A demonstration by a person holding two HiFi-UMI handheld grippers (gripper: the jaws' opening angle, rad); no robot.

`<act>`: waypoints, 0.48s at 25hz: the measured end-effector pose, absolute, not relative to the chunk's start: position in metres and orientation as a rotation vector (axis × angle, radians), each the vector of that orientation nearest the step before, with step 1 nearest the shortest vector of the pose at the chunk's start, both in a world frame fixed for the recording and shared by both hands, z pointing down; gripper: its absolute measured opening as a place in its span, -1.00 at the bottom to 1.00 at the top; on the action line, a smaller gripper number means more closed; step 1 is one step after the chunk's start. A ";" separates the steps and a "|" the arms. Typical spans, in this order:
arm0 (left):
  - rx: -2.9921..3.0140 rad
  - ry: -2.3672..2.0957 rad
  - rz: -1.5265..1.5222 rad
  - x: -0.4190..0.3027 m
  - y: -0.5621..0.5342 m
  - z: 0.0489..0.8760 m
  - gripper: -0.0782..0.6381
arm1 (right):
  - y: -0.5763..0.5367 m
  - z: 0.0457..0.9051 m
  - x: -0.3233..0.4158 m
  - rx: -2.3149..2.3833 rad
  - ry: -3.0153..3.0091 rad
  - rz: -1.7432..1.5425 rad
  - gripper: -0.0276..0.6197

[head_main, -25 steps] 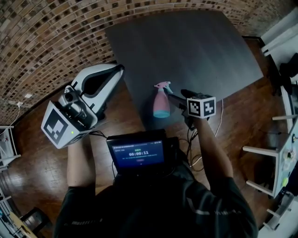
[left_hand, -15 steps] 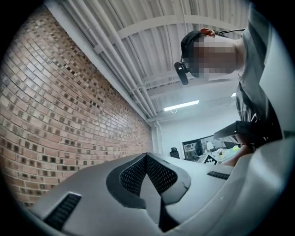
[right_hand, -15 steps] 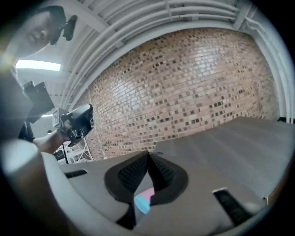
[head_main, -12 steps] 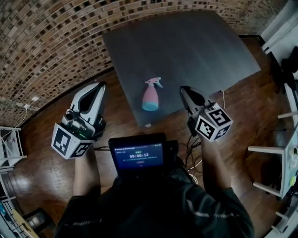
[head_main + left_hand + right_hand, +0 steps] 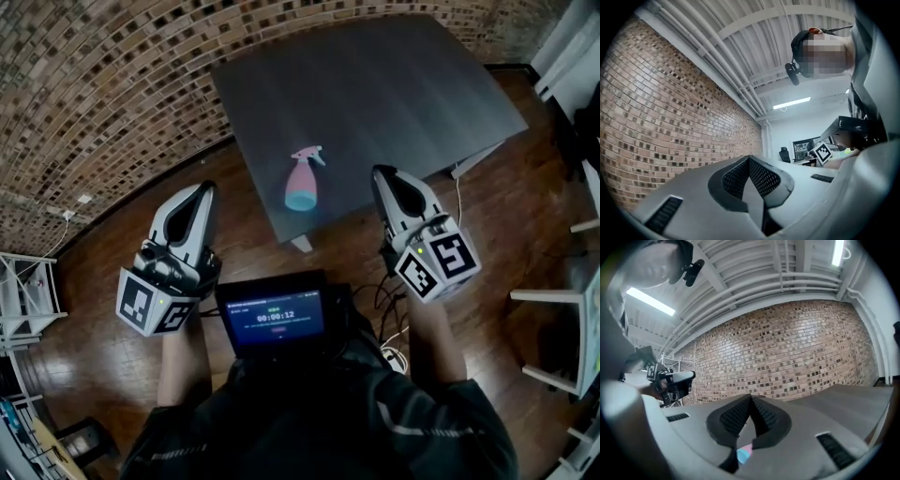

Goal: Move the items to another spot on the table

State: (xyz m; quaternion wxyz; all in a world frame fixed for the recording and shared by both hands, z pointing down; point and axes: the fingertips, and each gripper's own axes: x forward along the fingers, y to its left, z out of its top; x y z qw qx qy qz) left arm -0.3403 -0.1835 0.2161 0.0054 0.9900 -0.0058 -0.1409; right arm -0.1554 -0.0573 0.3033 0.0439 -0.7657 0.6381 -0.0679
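A pink spray bottle [image 5: 301, 181] with a light blue base stands upright near the front edge of the dark table [image 5: 375, 84]. My right gripper [image 5: 385, 176] is pulled back to the right of the bottle, off the table's edge, shut and holding nothing. In the right gripper view only a sliver of the bottle [image 5: 744, 454] shows below the closed pads [image 5: 761, 414]. My left gripper [image 5: 201, 193] hovers over the wooden floor left of the table, shut and empty; in the left gripper view its pads [image 5: 761, 178] meet at the tip.
A small screen [image 5: 277, 315] sits at the person's chest between the two grippers. A brick wall [image 5: 103, 84] runs along the left and back. White shelving [image 5: 28, 291] stands at the far left, white furniture [image 5: 572, 309] at the right. Cables [image 5: 394, 352] trail on the floor.
The right gripper let go of the spray bottle, drew back toward the person and shut. The left gripper dropped lower and turned tip-forward. The bottle stays standing on the table.
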 end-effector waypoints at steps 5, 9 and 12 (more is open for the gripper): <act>3.105 0.048 -0.455 -0.347 -0.184 0.213 -0.80 | -0.053 0.293 -0.167 -2.394 1.910 -0.184 -0.92; 3.109 0.082 -0.479 -0.349 -0.187 0.216 -0.80 | -0.048 0.302 -0.172 -2.419 1.882 -0.178 -0.92; 3.101 0.085 -0.477 -0.351 -0.189 0.228 -0.80 | -0.047 0.313 -0.171 -2.429 1.851 -0.188 -0.92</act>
